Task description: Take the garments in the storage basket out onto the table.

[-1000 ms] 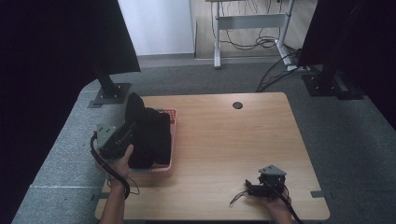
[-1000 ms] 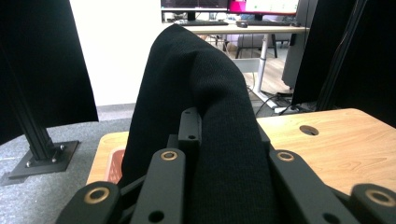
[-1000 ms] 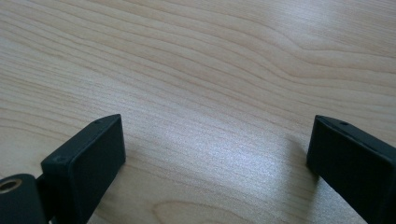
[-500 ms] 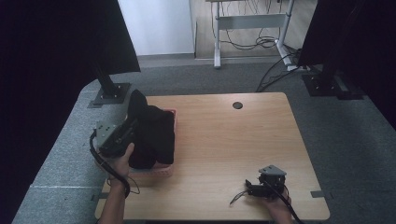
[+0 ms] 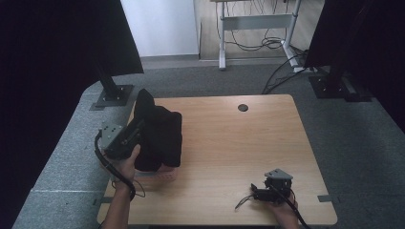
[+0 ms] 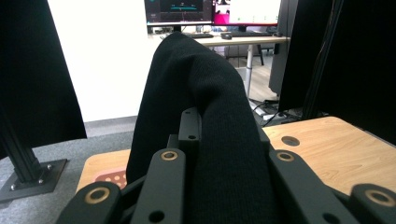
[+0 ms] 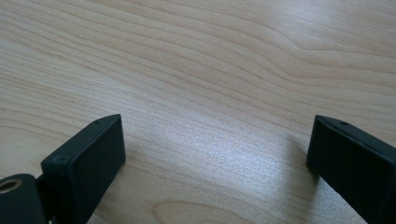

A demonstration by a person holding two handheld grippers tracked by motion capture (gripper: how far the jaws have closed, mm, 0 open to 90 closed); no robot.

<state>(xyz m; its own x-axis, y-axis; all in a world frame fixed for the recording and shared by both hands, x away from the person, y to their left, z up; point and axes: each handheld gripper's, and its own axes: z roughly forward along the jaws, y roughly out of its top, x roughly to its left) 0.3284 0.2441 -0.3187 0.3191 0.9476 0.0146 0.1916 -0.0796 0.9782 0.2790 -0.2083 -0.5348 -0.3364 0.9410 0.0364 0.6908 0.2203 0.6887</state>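
black knit garment (image 5: pixel 160 136), clamped in the left gripper (image 6: pixel 219 140), has risen off the pink basket (image 5: pixel 165 172), so removal looks underway; right gripper (image 7: pixel 215 154) rests wide apart.

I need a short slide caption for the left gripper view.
Left tongs clamp black knitted cloth above wooden table.

A: What lies around the work?

B: A pale wooden counter (image 5: pixel 229 143) with a round dark hole (image 5: pixel 243 108) near its far edge, standing on grey carpet (image 5: pixel 358 138).

A: And beyond it?

B: Black curtains (image 5: pixel 47 71) on both sides, a black stand base (image 5: pixel 113 95) at the far left corner, and a desk frame (image 5: pixel 253 21) with loose cables (image 5: pixel 267 44). Lit monitors (image 6: pixel 224 9) sit on that desk.
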